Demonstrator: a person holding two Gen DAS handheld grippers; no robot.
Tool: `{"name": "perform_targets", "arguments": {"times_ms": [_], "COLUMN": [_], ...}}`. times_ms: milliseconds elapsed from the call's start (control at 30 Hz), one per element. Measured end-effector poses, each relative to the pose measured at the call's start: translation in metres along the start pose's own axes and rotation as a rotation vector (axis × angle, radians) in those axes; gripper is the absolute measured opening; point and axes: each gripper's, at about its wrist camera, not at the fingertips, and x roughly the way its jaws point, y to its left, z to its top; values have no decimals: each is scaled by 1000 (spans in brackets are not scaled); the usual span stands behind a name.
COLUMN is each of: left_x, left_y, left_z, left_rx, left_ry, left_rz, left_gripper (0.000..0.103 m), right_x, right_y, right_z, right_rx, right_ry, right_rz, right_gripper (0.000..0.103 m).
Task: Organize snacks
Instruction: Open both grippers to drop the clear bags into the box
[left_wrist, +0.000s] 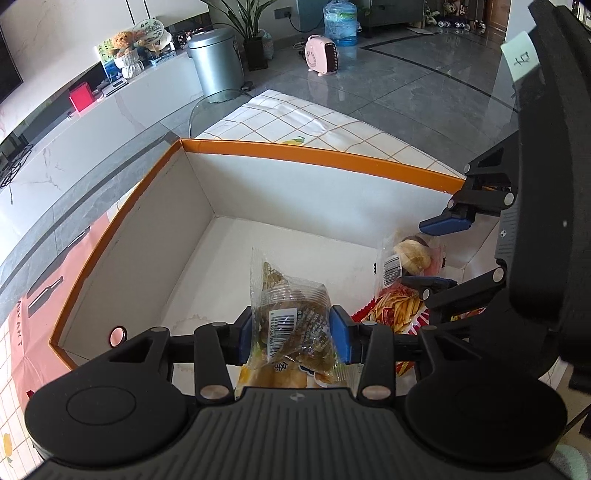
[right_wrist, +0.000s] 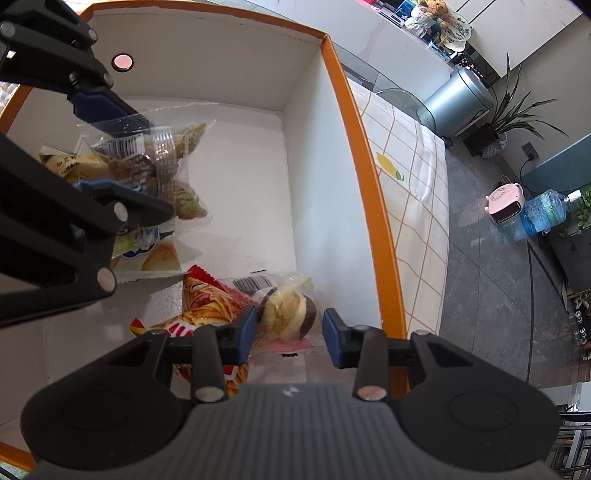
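A white box with an orange rim (left_wrist: 314, 155) (right_wrist: 369, 184) fills both views. My left gripper (left_wrist: 291, 332) (right_wrist: 151, 166) is shut on a clear packet of brown snacks (left_wrist: 291, 310) (right_wrist: 173, 173) with a barcode, and holds it over the near left part of the box. Under it lies a yellow bread packet (left_wrist: 273, 376) (right_wrist: 159, 254). My right gripper (right_wrist: 291, 336) (left_wrist: 436, 254) is shut on a clear packet with a round bun (right_wrist: 288, 314) (left_wrist: 410, 254) close to the box's right wall. A red fries bag (right_wrist: 207, 310) (left_wrist: 399, 310) lies beside and below the bun.
The box stands on a checked tablecloth (left_wrist: 295, 118) (right_wrist: 413, 184) with a lemon print. Beyond the table's edge on the grey floor are a silver bin (left_wrist: 218, 62), a pink heater (left_wrist: 323, 55) and a water bottle (left_wrist: 340, 22). The far half of the box floor is bare.
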Motion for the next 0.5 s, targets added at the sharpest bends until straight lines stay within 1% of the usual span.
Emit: {"name": "perform_targets", "arguments": {"times_ms": [67, 200, 267, 300, 367, 433, 500], "left_x": [-2, -10, -16, -18, -24, -31, -37], "left_y": [1, -1, -3, -5, -7, -9, -9], "left_z": [0, 0, 0, 0, 0, 0, -1], "left_rx": [-1, 12, 26, 33, 42, 43, 39], "left_ry": [-10, -37, -49, -54, -65, -77, -86], "left_rz": [5, 2, 3, 6, 11, 13, 17], "left_gripper": [49, 54, 57, 58, 60, 62, 63], "right_x": [0, -3, -5, -7, -12, -18, -25], "right_y": [-1, -2, -1, -1, -1, -1, 1], "right_z": [0, 1, 0, 0, 0, -1, -2], "right_rx": [-1, 3, 9, 13, 22, 29, 33], "right_ry": [4, 6, 5, 4, 0, -4, -10], "right_rz": [0, 3, 5, 7, 14, 14, 14], "right_gripper": [37, 45, 47, 50, 52, 56, 58]}}
